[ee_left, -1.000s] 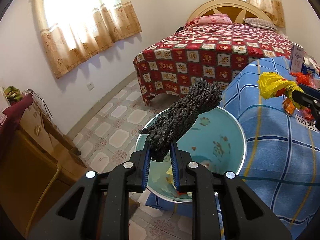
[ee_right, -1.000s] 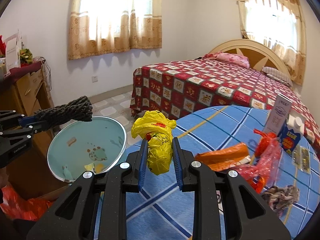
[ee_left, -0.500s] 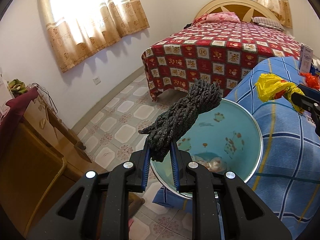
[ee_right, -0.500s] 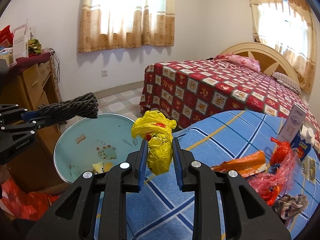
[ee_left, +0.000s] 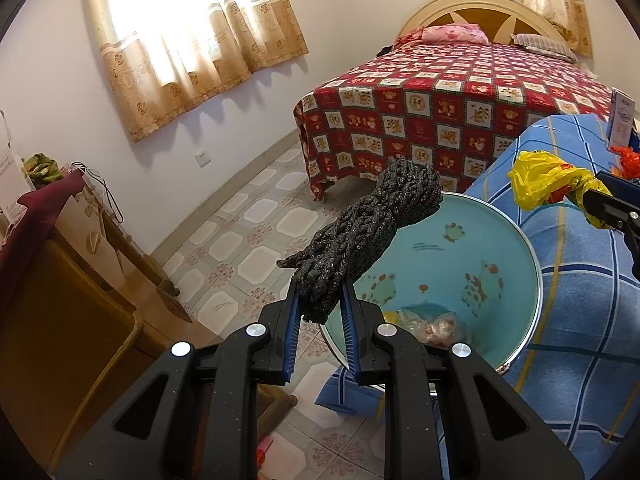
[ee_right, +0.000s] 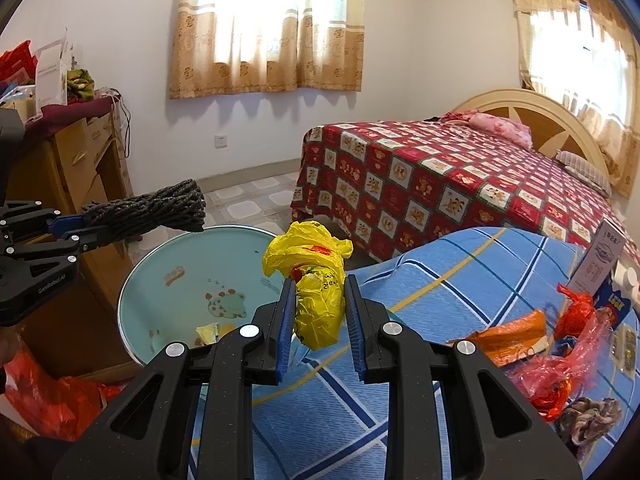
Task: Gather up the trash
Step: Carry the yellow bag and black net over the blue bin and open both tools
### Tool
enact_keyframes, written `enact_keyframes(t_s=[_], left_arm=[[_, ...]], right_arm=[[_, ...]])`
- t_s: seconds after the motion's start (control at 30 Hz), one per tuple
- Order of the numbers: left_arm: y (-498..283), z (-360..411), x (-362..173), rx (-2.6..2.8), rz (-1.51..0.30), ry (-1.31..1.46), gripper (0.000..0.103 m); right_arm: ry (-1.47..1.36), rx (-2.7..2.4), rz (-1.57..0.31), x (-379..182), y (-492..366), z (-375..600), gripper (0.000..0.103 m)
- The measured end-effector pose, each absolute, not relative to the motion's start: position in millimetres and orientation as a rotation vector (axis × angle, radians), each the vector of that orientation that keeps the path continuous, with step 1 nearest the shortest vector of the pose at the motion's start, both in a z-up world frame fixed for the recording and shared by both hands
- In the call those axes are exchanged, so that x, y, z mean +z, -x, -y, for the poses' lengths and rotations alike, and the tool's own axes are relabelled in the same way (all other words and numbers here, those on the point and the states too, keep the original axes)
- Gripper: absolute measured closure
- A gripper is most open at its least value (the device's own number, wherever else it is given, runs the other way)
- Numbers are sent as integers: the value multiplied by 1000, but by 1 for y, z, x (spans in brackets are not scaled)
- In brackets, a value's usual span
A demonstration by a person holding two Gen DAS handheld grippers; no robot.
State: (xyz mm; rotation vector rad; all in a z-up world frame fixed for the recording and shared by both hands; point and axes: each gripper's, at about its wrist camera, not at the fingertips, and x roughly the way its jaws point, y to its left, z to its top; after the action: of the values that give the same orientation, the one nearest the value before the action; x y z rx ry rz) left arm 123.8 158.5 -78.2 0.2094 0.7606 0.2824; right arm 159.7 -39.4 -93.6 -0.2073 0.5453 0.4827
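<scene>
Black knitted cloth (ee_left: 360, 236), clamped in the left gripper (ee_left: 320, 312), juts lengthwise over the near rim of the blue bin (ee_left: 532, 264). The right gripper (ee_right: 318, 312), closed on a crumpled yellow bag (ee_right: 316, 280), hangs at the bin's table-side edge, likely the nearer drop.

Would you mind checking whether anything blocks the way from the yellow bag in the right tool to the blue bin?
Nothing visible does. The right tool grips the yellow bag just beside the open blue bin. The left tool holds a dark rope bundle over the bin's far rim, clear of the bag's short path.
</scene>
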Motion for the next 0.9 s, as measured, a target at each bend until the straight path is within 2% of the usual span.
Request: enact_keyframes(t_s=[0.9], left_arm=[[-123, -169, -81, 310, -759, -213, 84]], right_arm=[[234, 521, -544, -95, -158, 26, 78]])
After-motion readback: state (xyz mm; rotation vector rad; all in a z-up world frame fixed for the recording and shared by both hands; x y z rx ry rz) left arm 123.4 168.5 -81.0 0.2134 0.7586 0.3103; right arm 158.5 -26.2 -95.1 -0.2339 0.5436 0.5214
